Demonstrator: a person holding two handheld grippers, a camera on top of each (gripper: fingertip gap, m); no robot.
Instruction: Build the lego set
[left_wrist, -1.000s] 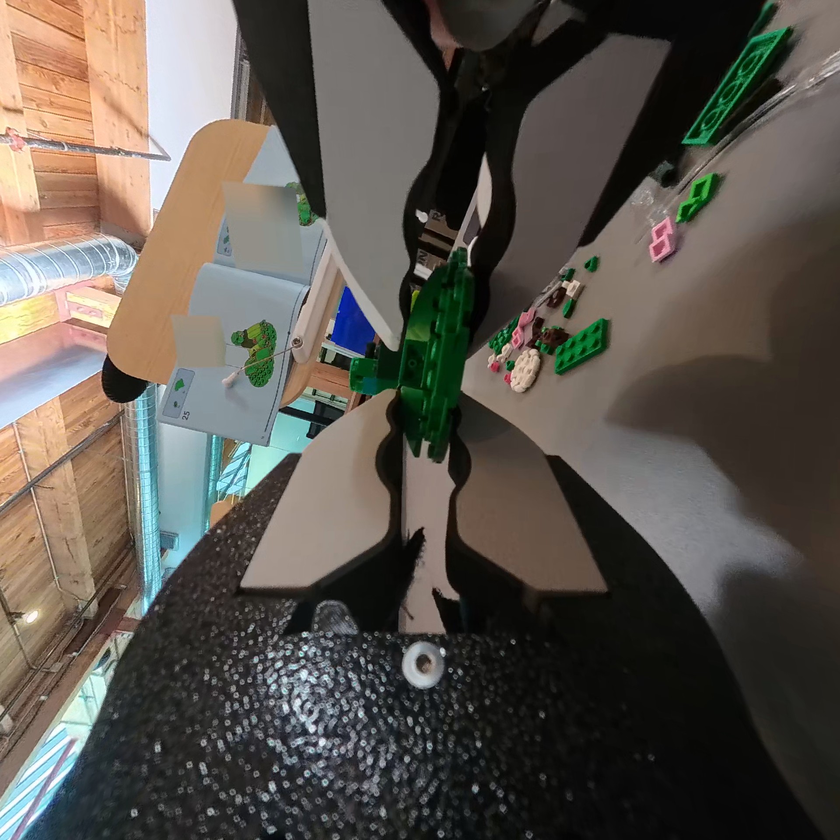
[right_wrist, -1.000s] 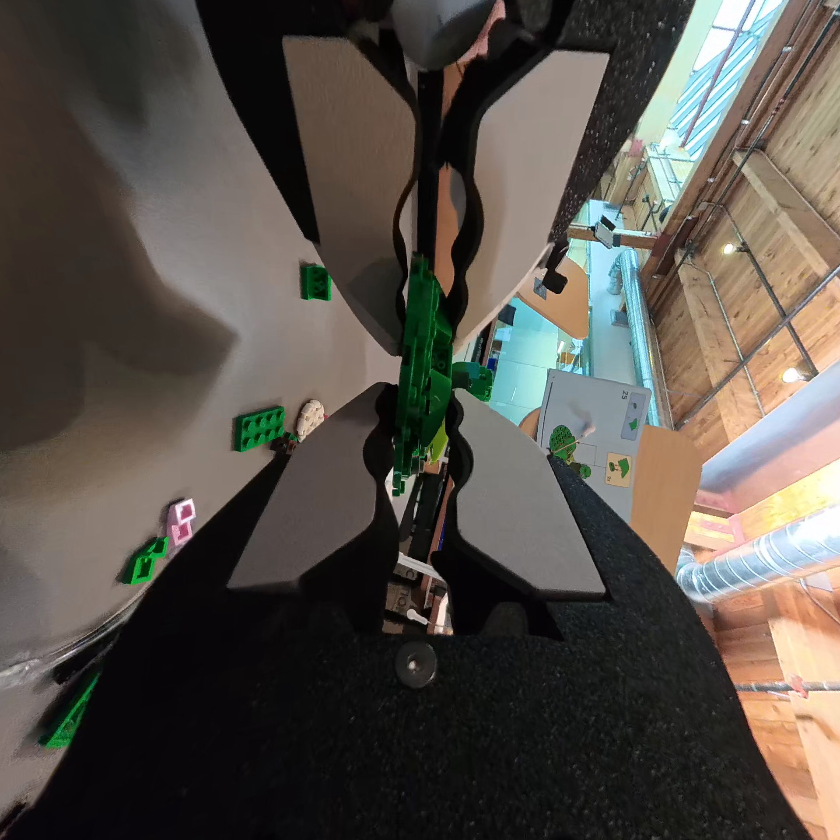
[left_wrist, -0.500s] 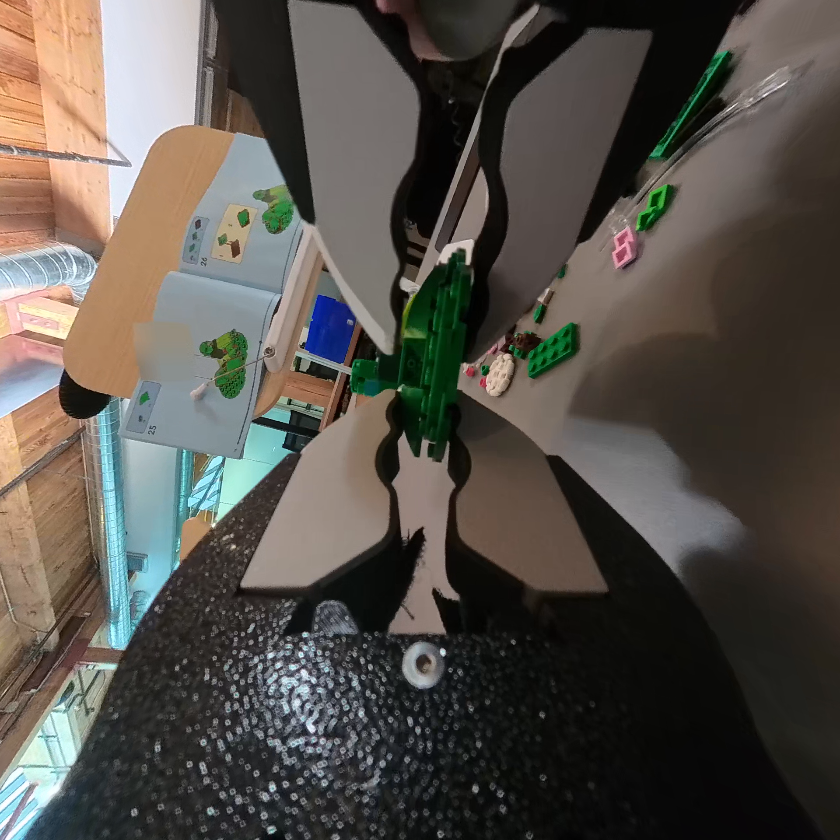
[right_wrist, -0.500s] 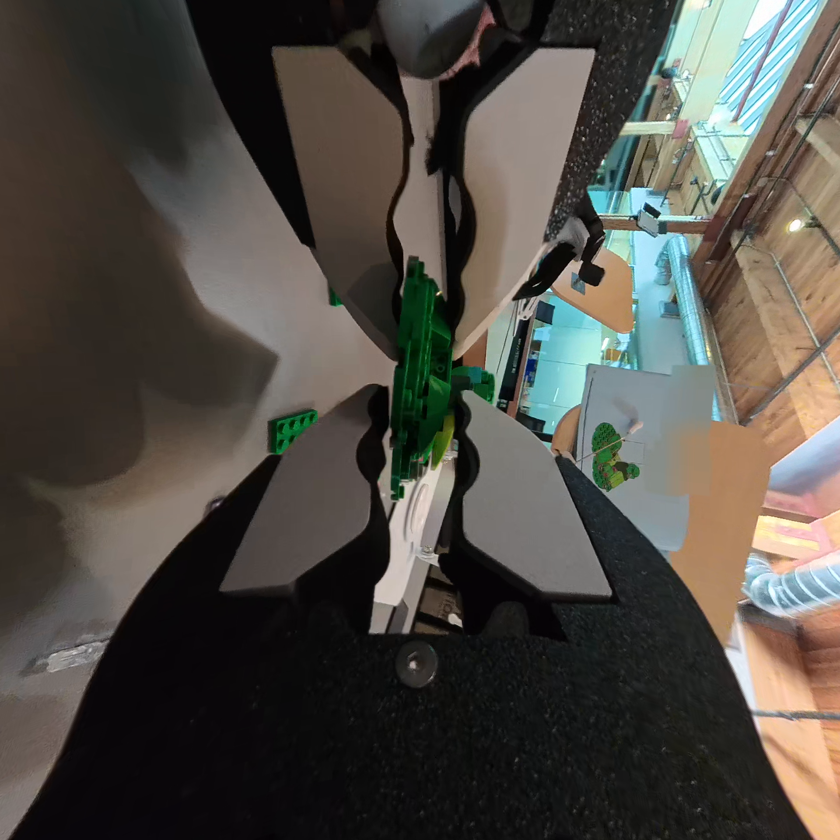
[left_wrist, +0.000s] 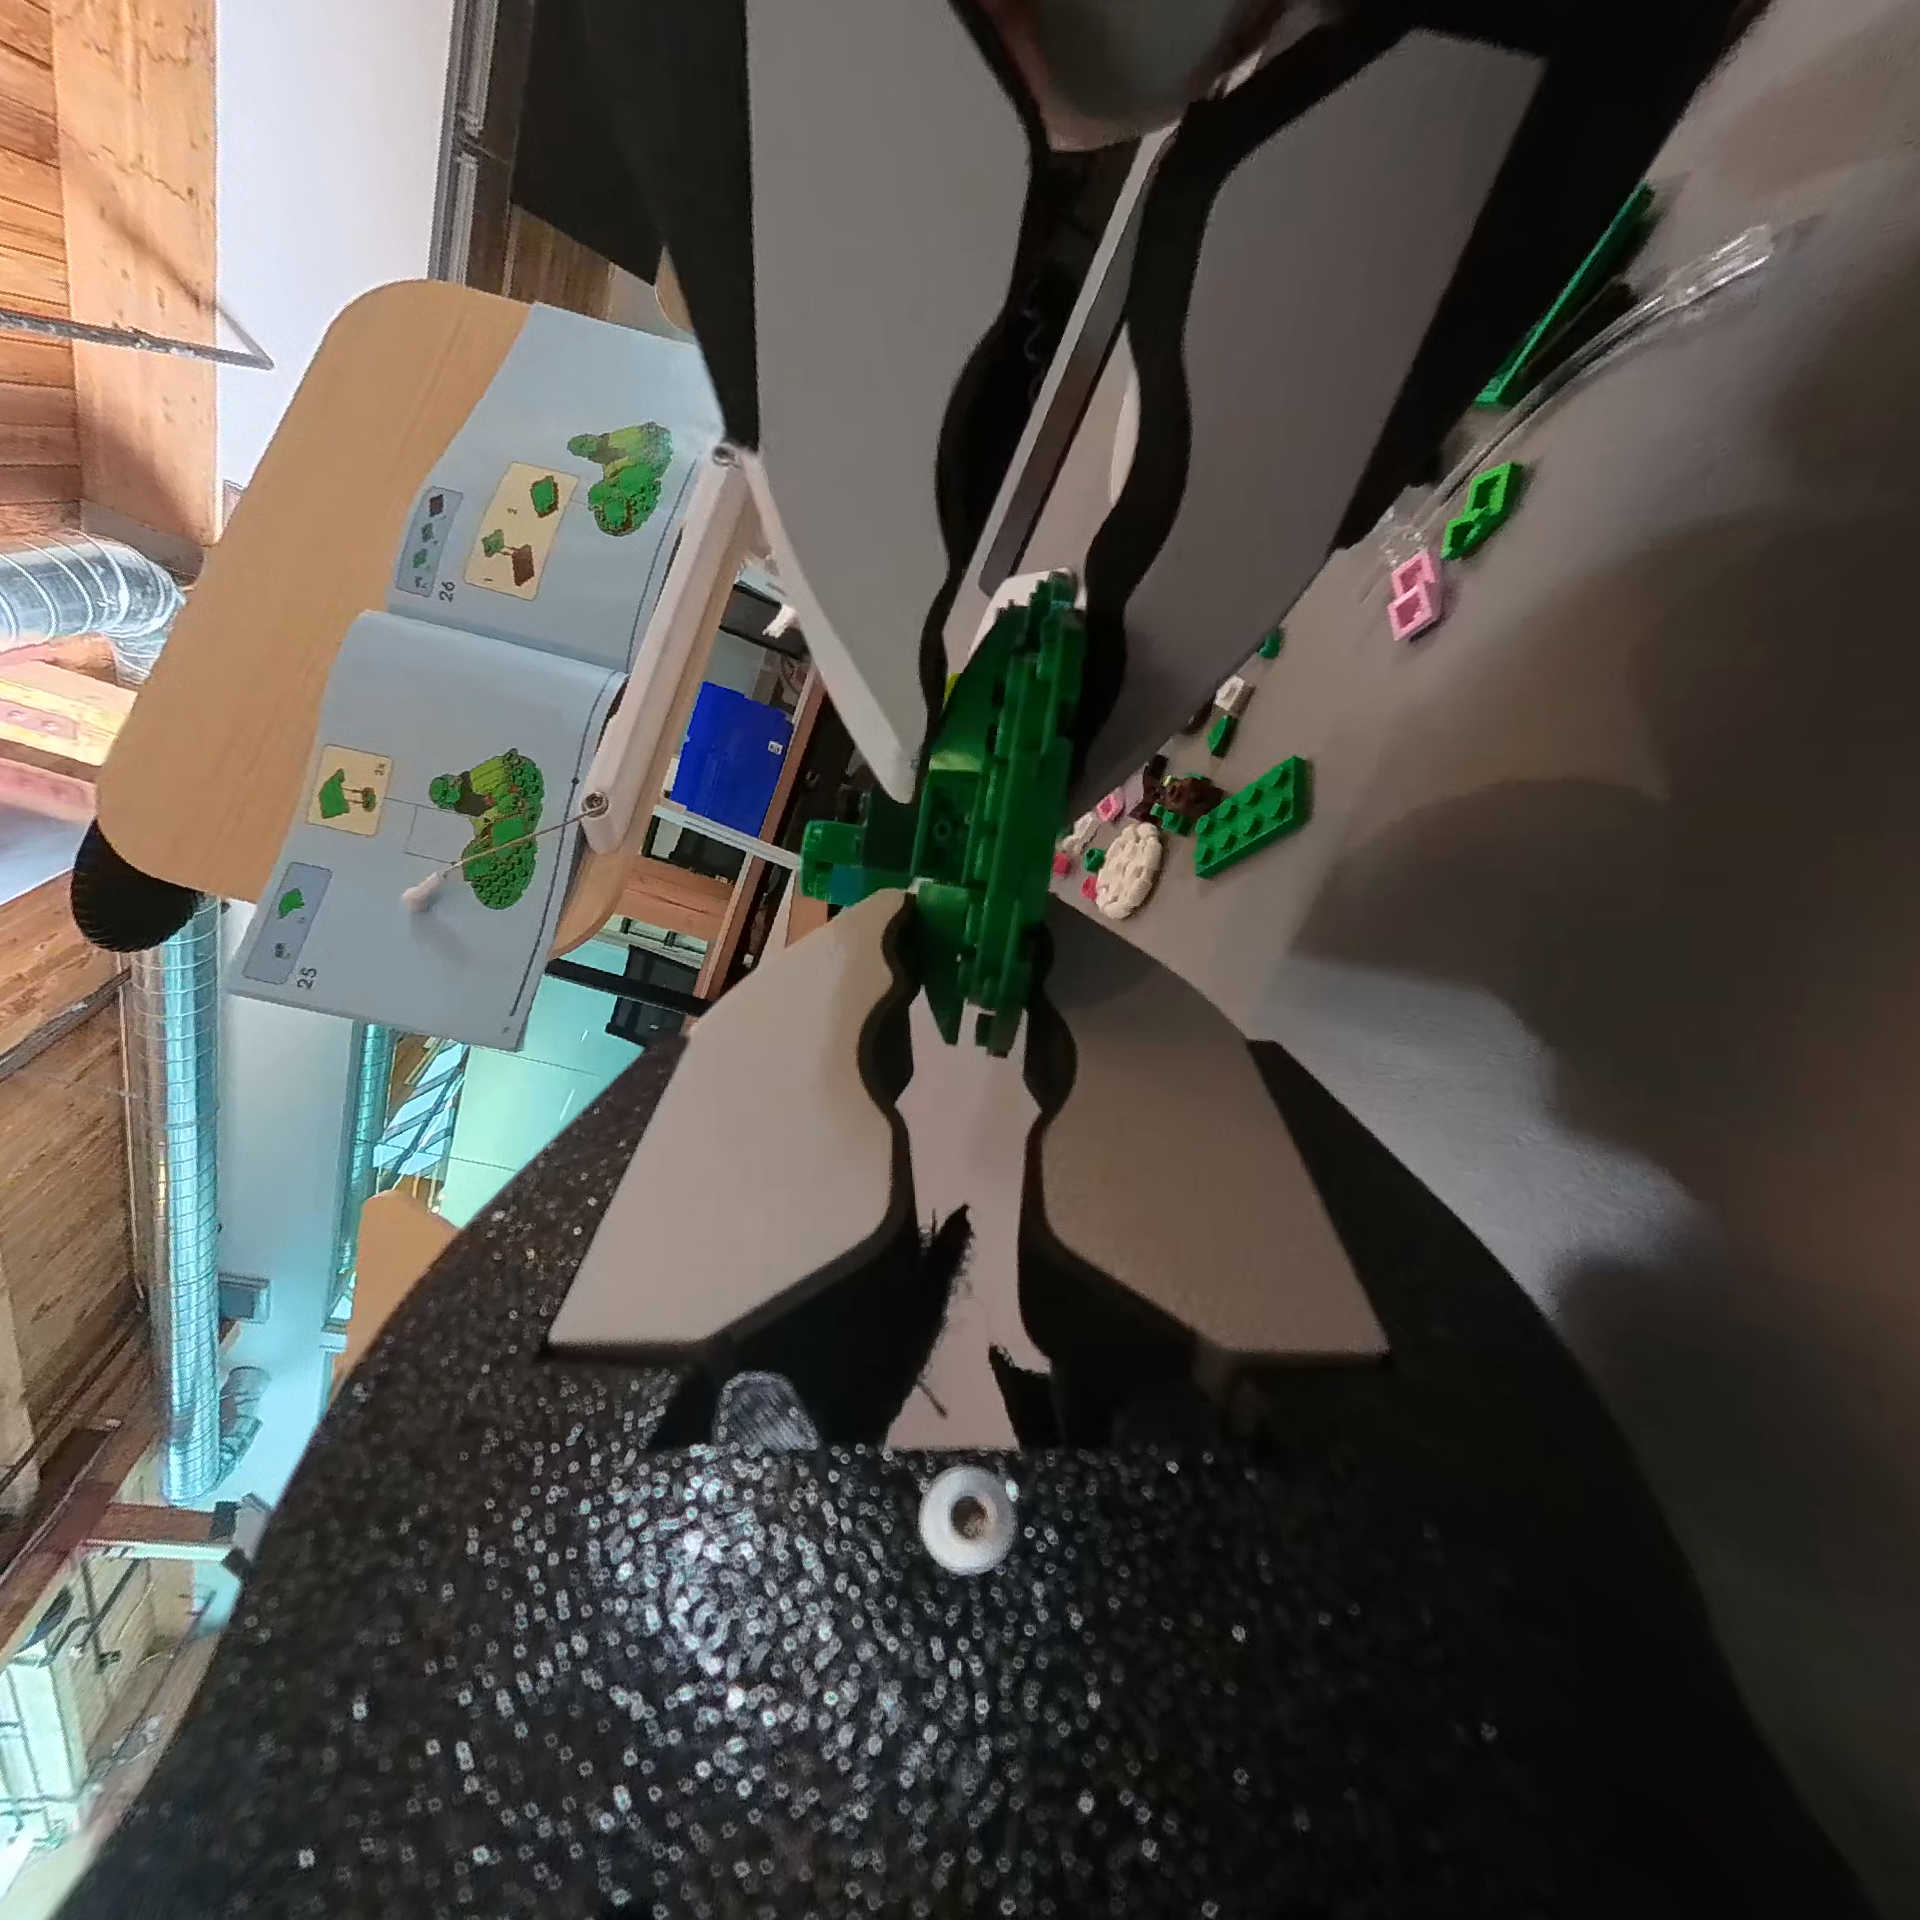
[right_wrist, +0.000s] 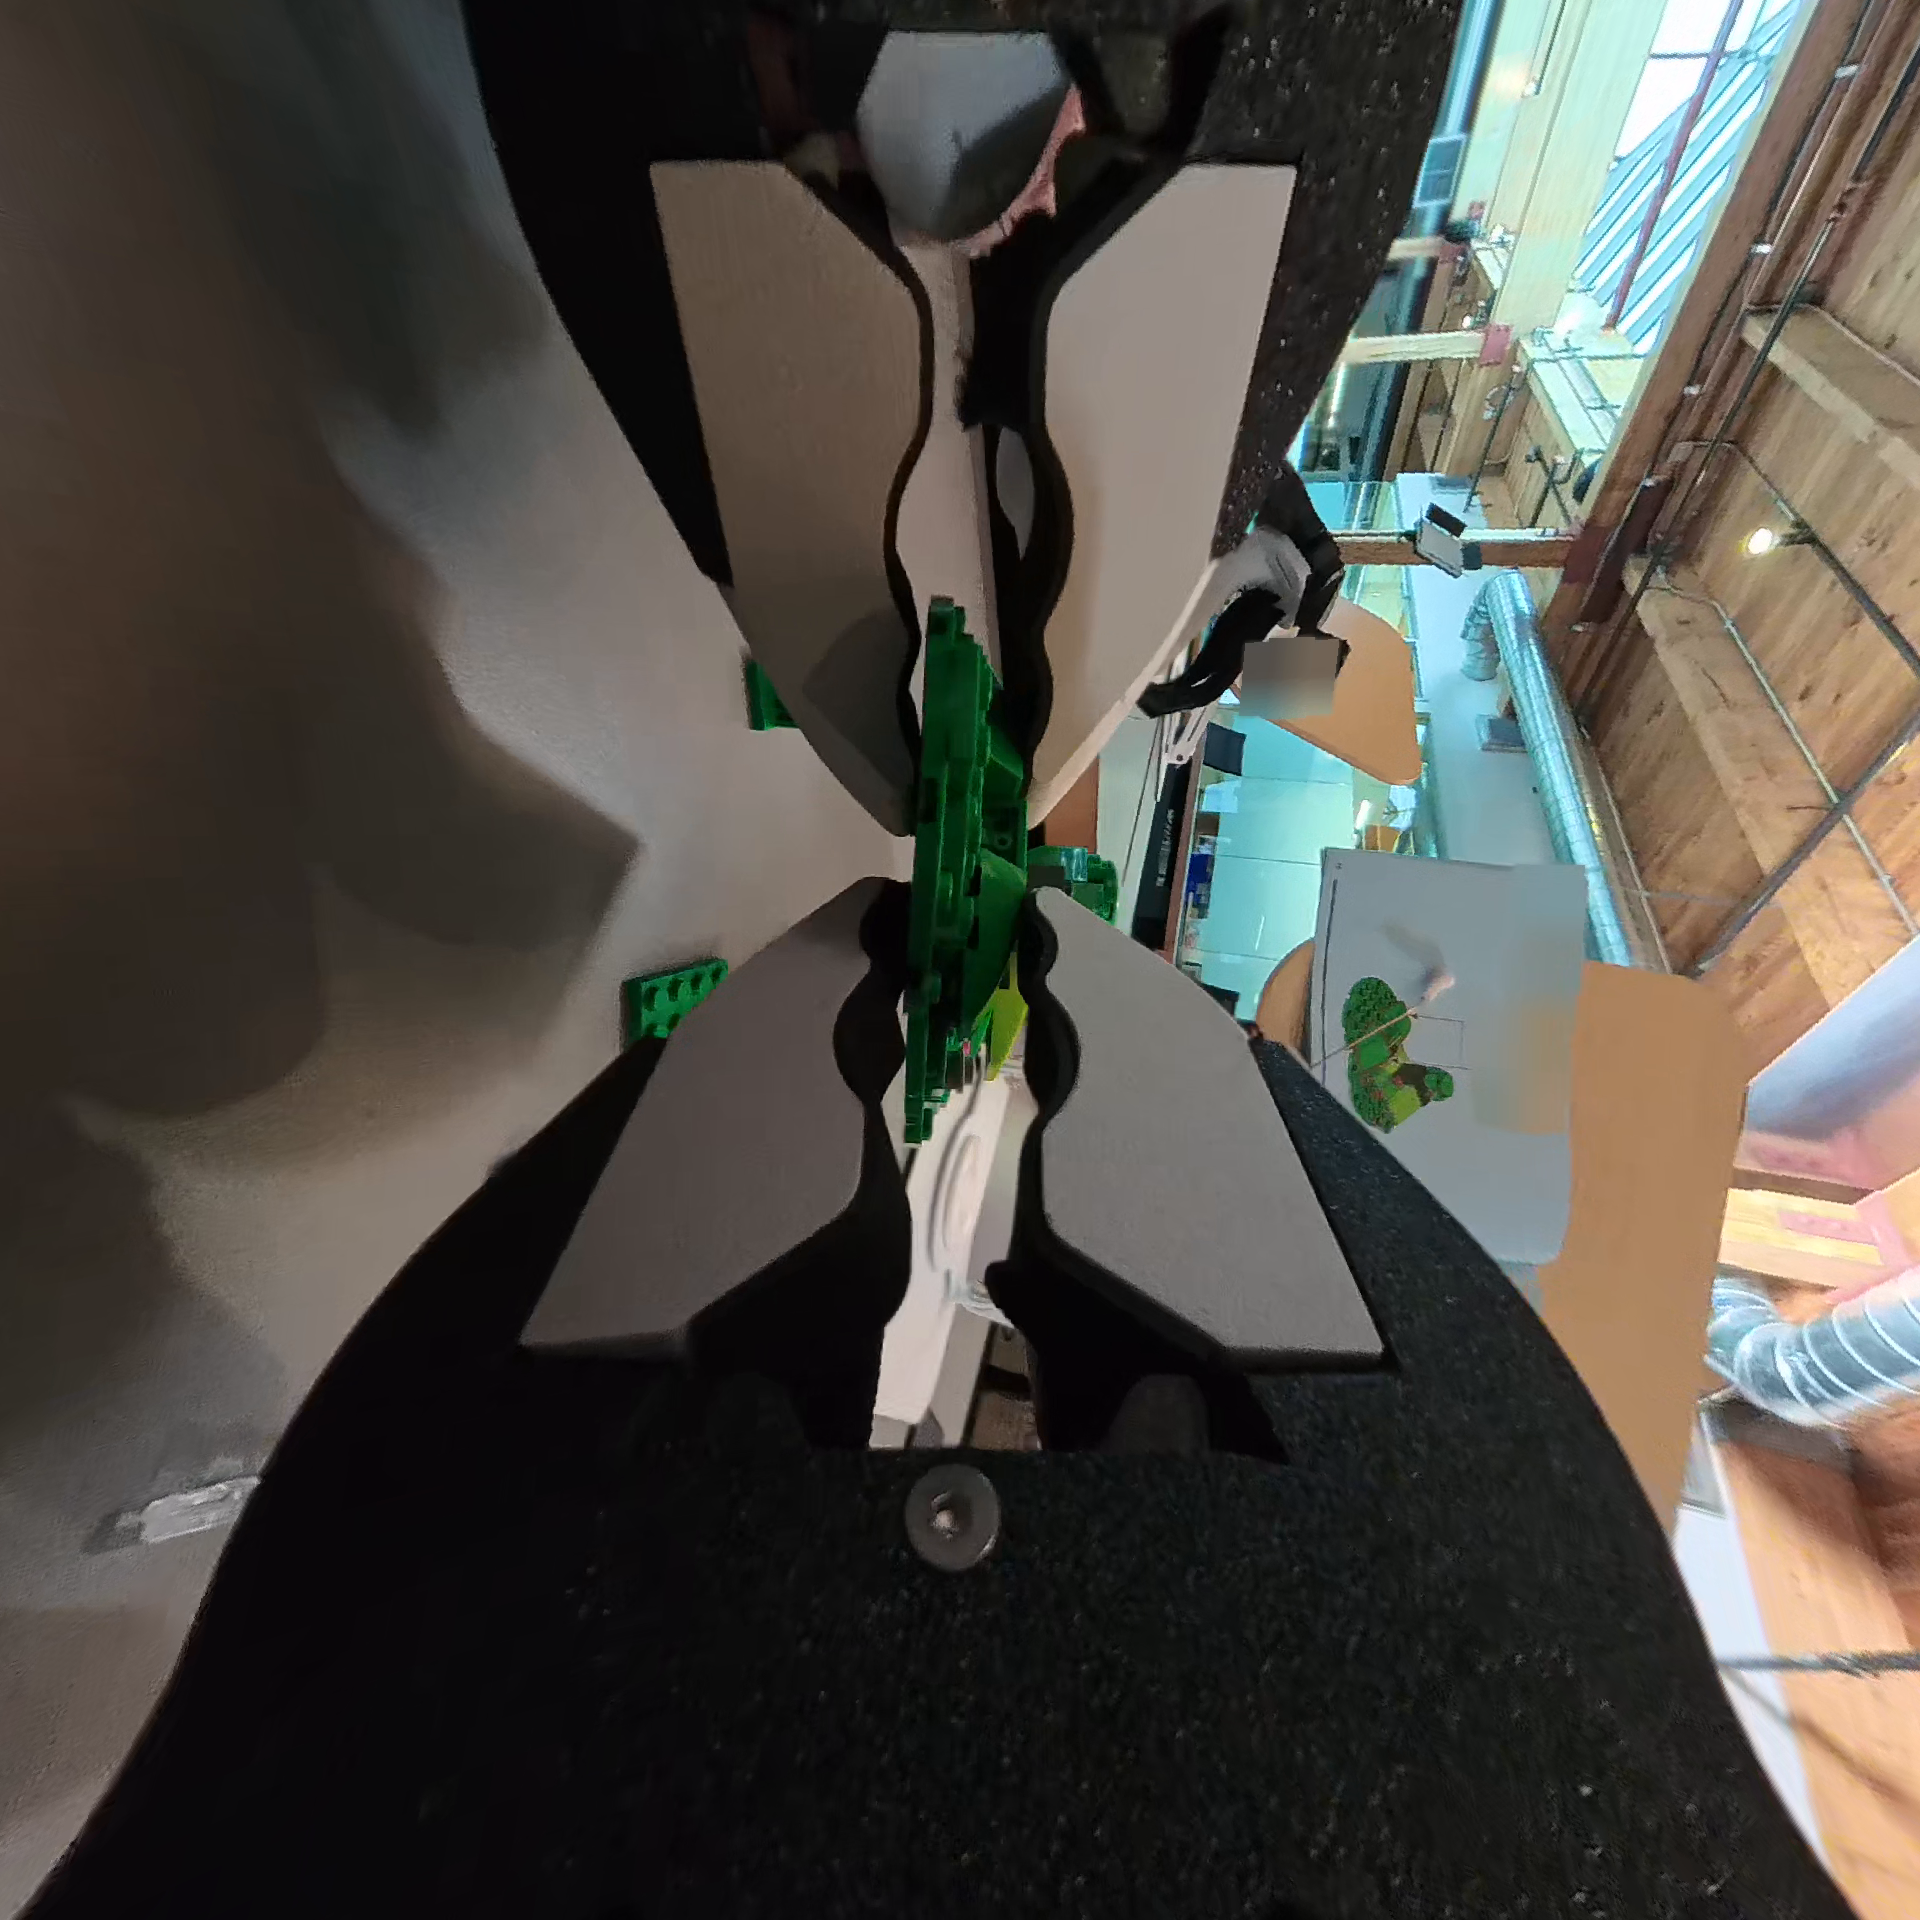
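Green plates stacked into a flat assembly sit edge-on between both tools, lifted clear of the grey surface. The left tool is clamped on its near end and the right tool grips the opposite end, the two facing each other nose to nose. Holding it from both sides likely lets the person squeeze the layers together, or steady the piece while checking it against the open instruction booklet, propped on a wooden stand to the left in the left wrist view. Loose parts wait on the surface to the right: a green plate, a white round piece and pink bricks.
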